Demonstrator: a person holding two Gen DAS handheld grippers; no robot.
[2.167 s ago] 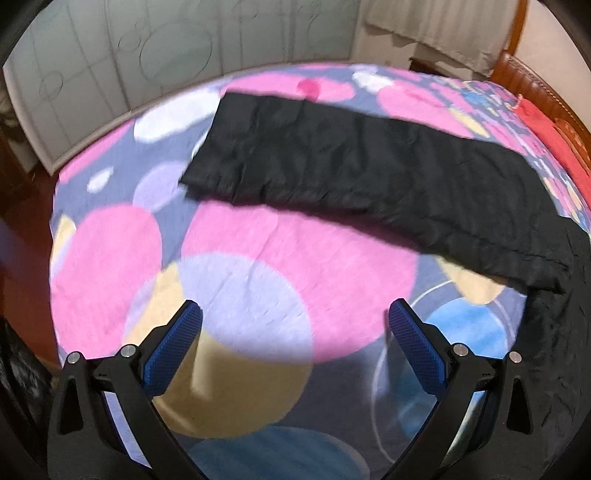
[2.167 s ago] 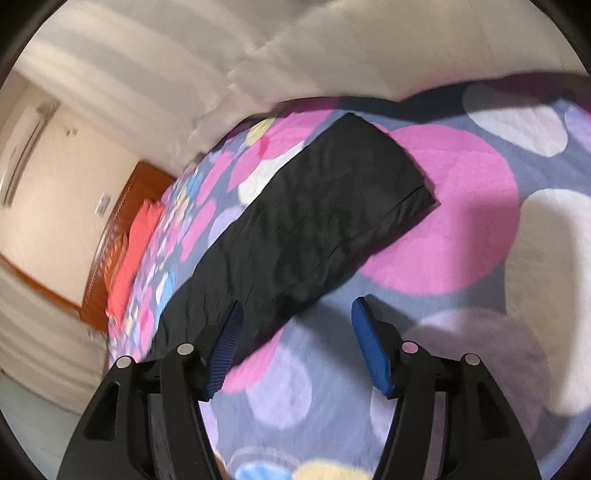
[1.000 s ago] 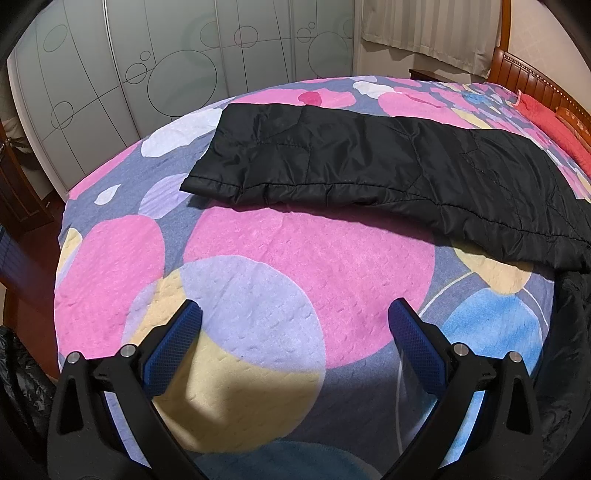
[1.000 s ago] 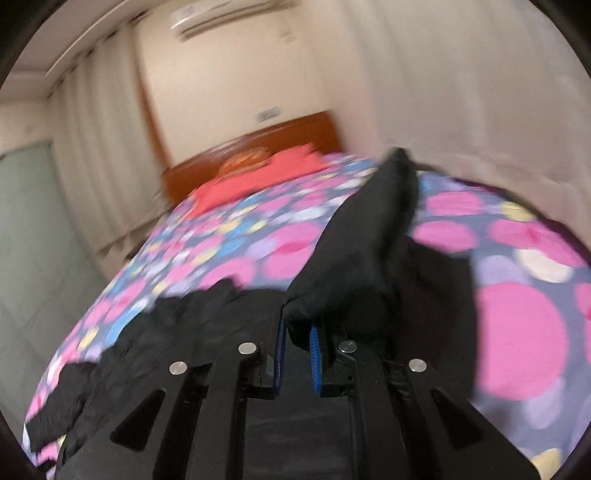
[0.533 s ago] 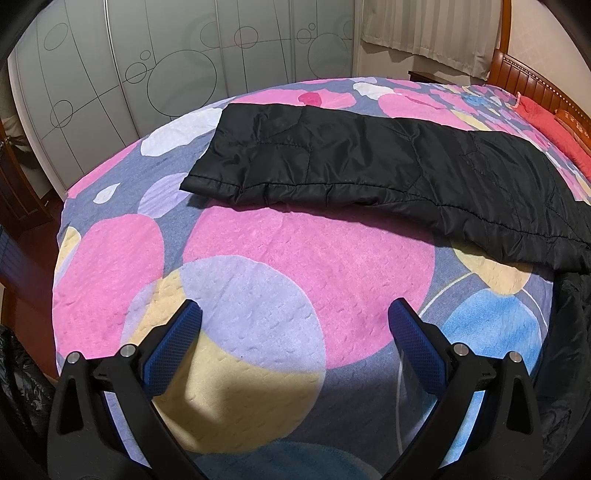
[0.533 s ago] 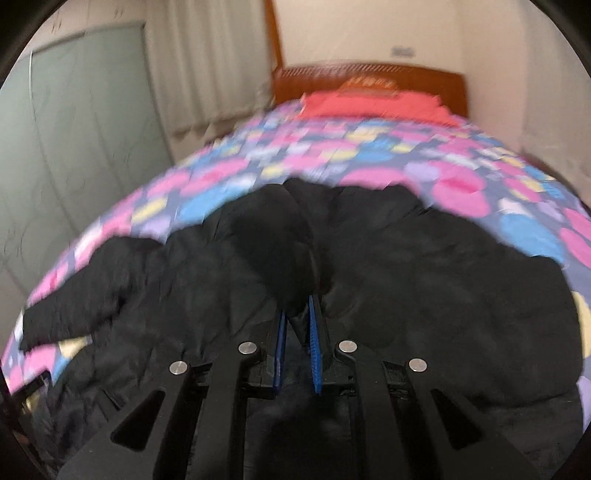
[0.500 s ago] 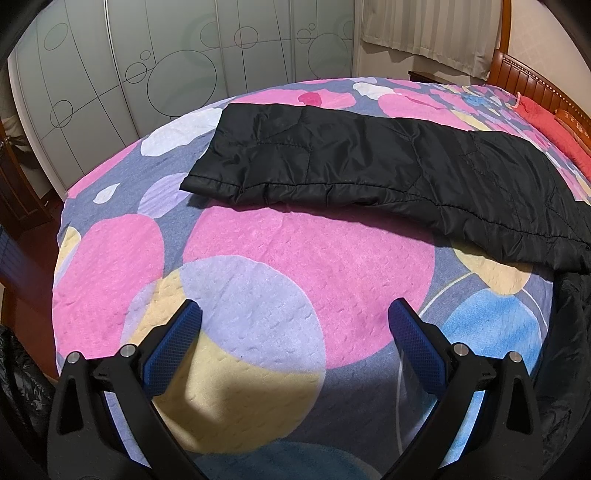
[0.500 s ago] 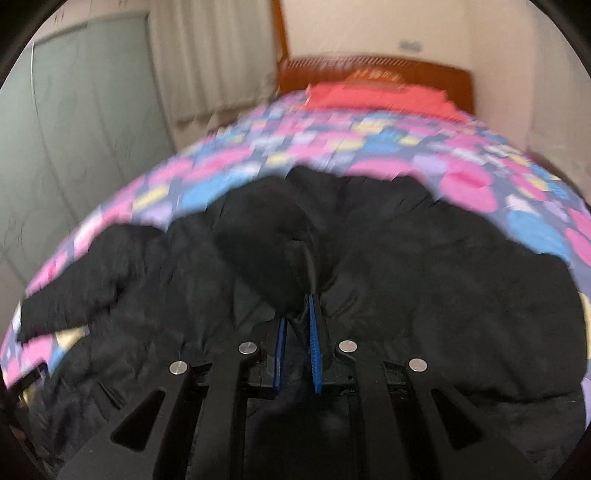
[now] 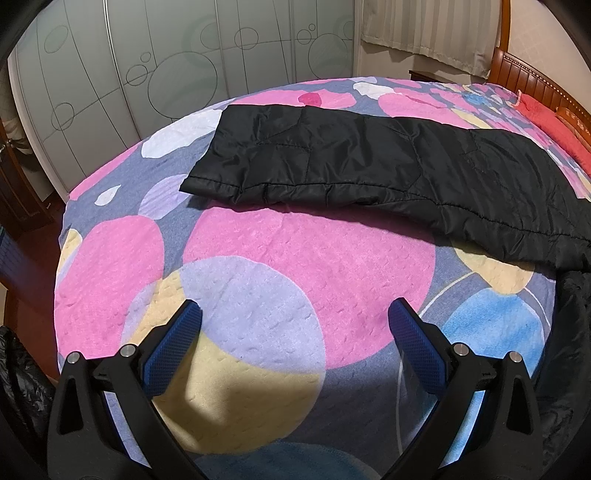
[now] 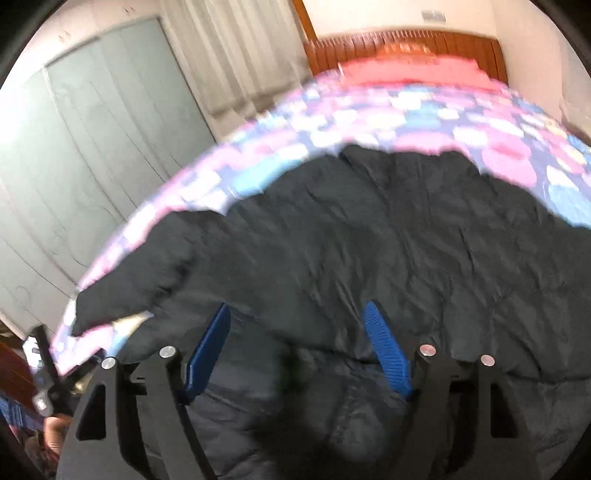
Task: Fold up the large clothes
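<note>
A large black quilted jacket lies on the bed. In the left wrist view one sleeve (image 9: 369,162) stretches flat across the bedspread, its cuff at the left. My left gripper (image 9: 293,334) is open and empty, low over the bedspread, well short of that sleeve. In the blurred right wrist view the jacket's body (image 10: 388,236) spreads wide, with the other sleeve folded over it. My right gripper (image 10: 297,343) is open and empty just above the jacket's near part.
The bed (image 9: 295,258) has a spread of pink, lilac, yellow and blue circles. A wooden headboard (image 10: 402,42) and red pillows (image 10: 406,70) are at the far end. Frosted wardrobe doors (image 9: 184,62) and curtains (image 9: 424,29) line the far side. The bed's edge drops off at the left.
My right gripper carried the sleeve over the jacket's body, then opened and let it go. My left gripper has stayed still and open.
</note>
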